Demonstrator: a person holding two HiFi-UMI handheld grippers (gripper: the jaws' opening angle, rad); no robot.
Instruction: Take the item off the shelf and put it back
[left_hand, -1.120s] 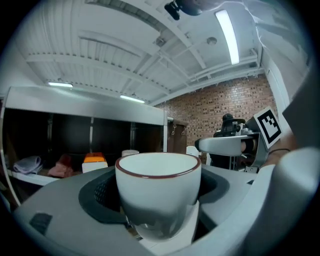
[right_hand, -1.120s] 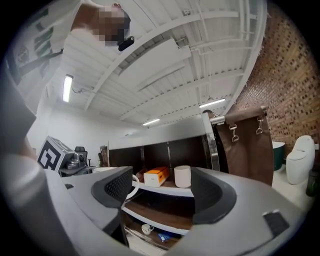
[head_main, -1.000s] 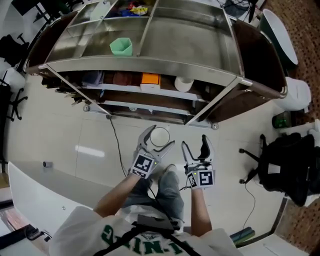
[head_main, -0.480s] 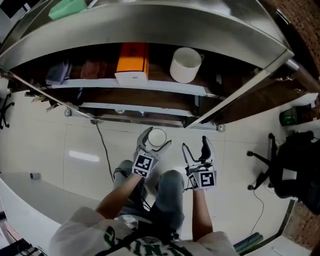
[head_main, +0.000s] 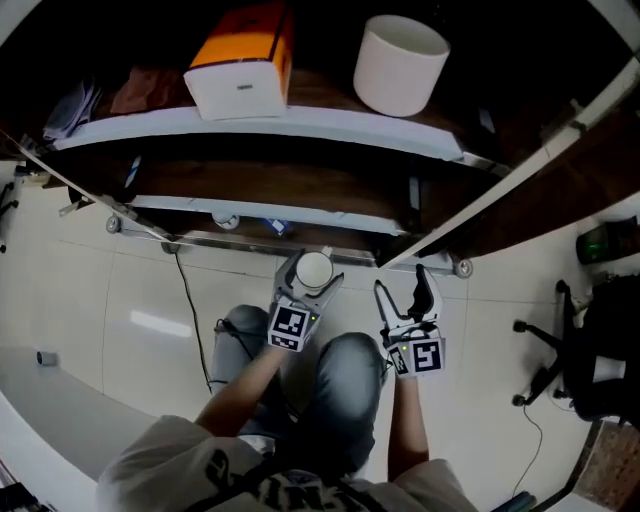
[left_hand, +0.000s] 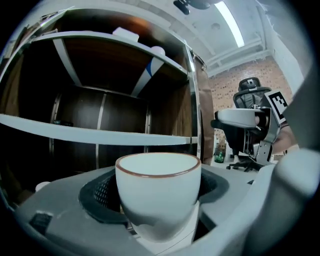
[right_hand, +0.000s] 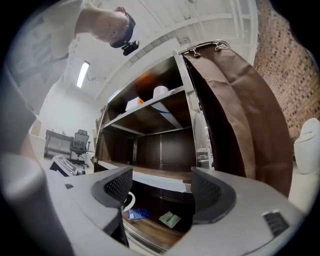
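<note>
One cup (head_main: 314, 270), one tub (head_main: 400, 63), one box (head_main: 240, 62) — apparently

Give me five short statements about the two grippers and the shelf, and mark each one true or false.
1. The left gripper is shut on a white cup. True.
2. The right gripper holds a cup too. False: its jaws stand apart with nothing between them.
3. An orange-and-white box sits on the shelf. True.
4. The white cup is upside down. False: its brown-edged rim faces up.
5. The white container stands left of the box. False: in the head view it stands to the box's right.
</note>
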